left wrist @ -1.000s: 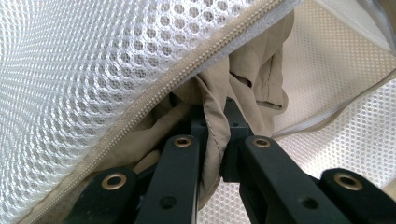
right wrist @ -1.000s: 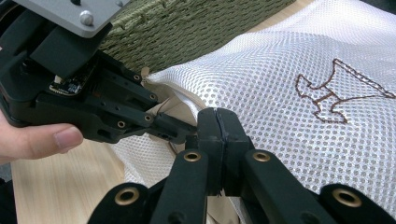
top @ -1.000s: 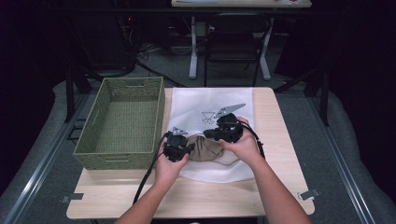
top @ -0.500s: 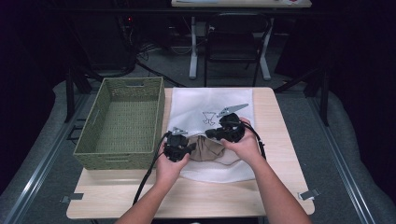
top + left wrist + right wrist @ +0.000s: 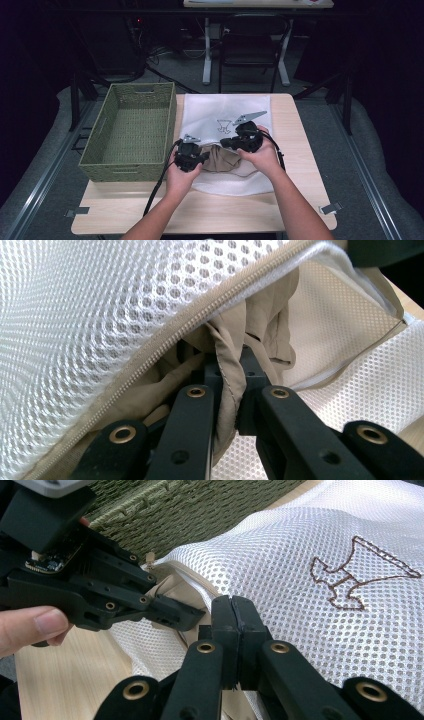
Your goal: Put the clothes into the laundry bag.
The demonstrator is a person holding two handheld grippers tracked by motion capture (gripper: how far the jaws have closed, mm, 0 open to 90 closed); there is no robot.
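The left gripper (image 5: 231, 385) pinches the tan cloth (image 5: 260, 315) inside the mesh bag (image 5: 227, 107). The right gripper (image 5: 234, 625) is clenched on the bag's edge.

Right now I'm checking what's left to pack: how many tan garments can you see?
1: the tan garment sits at the white mesh bag's open mouth, pinched by the left gripper. More may be hidden inside.
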